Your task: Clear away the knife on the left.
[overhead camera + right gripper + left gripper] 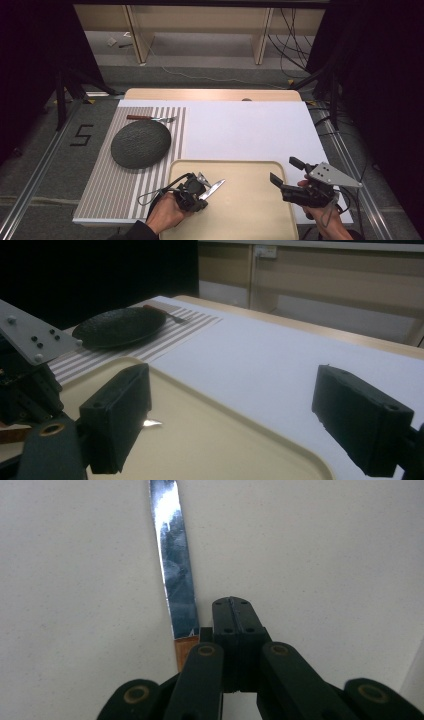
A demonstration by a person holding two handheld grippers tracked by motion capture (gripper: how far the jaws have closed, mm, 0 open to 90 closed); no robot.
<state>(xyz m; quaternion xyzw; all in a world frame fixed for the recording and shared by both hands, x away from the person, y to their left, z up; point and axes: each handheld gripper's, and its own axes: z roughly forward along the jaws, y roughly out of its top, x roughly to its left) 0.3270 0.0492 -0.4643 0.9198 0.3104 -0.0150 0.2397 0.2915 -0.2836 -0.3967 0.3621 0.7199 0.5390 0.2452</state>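
**Left hand-held gripper at the knife on the tray**

White worktop (240, 130), with a striped mat (115, 175) at its left edge and a beige tray (250, 210) at the near edge. We note a dark plate (140, 143) on the mat and a fork (150, 118) beyond it. Over the tray, the left hand-held gripper (199, 192) has its jaws clenched together; the knife (175, 575) lies just beside them, blade pointing away, wooden handle at the linkage. We cannot tell whether it is pinched. The right hand-held gripper (284, 172) hangs released over the tray's right edge, nothing between its pads.

Knife (212, 189): shiny steel blade, brown wooden handle, lying flat on beige tray (250, 220), left side.
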